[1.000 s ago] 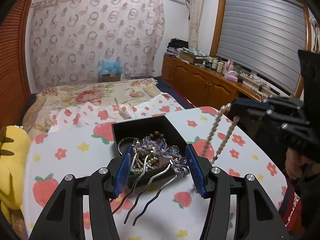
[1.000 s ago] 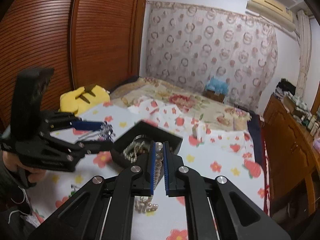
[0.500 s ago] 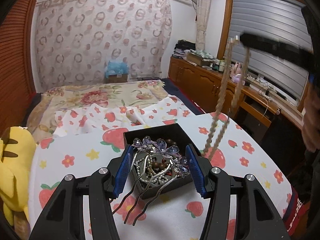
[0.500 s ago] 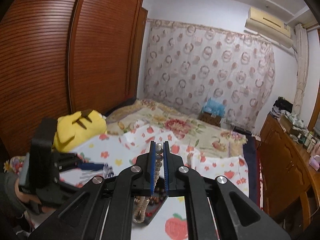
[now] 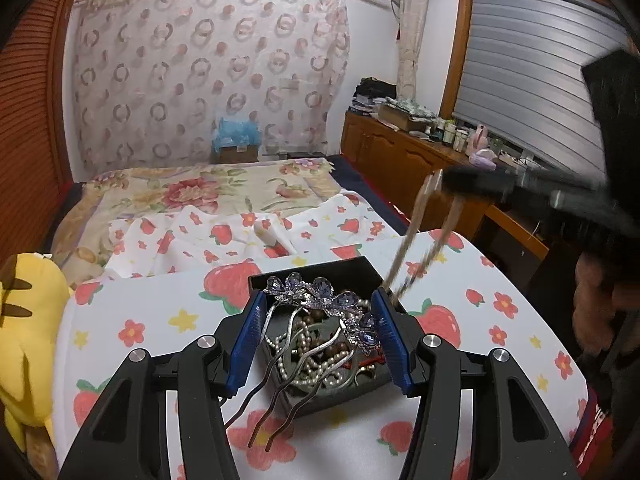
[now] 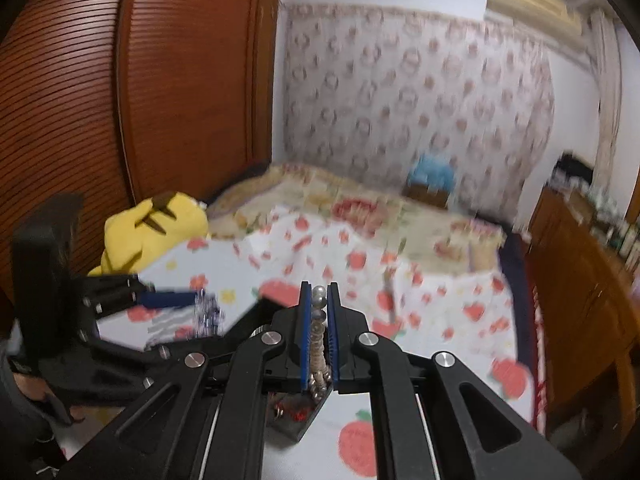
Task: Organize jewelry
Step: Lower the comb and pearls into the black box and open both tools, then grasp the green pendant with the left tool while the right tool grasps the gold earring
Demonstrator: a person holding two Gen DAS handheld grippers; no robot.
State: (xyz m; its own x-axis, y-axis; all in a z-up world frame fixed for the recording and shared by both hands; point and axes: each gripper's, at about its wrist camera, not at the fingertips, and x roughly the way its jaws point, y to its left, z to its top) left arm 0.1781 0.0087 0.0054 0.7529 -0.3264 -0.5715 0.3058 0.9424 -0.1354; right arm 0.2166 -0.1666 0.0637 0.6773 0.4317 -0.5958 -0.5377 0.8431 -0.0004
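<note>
My left gripper (image 5: 318, 312) is shut on a silver hair comb with purple crystal flowers (image 5: 320, 300) and holds it just above a black jewelry box (image 5: 320, 276) that holds several bead and pearl strands. My right gripper (image 6: 319, 300) is shut on a pearl necklace (image 6: 319, 332). In the left wrist view the necklace (image 5: 412, 240) hangs blurred from the right gripper (image 5: 452, 184), its lower end by the box's right rim. In the right wrist view the left gripper (image 6: 188, 300) shows at the left and a corner of the box (image 6: 296, 424) below my fingers.
The box stands on a table with a white strawberry and flower cloth (image 5: 152, 320). A yellow plush toy (image 5: 24, 320) lies at the table's left edge. A bed (image 5: 192, 192) is beyond, and wooden cabinets (image 5: 400, 160) stand at the right.
My right gripper lifted the pearl necklace high, then brought it down over the box's right side. My left gripper came closer over the box with the hair comb.
</note>
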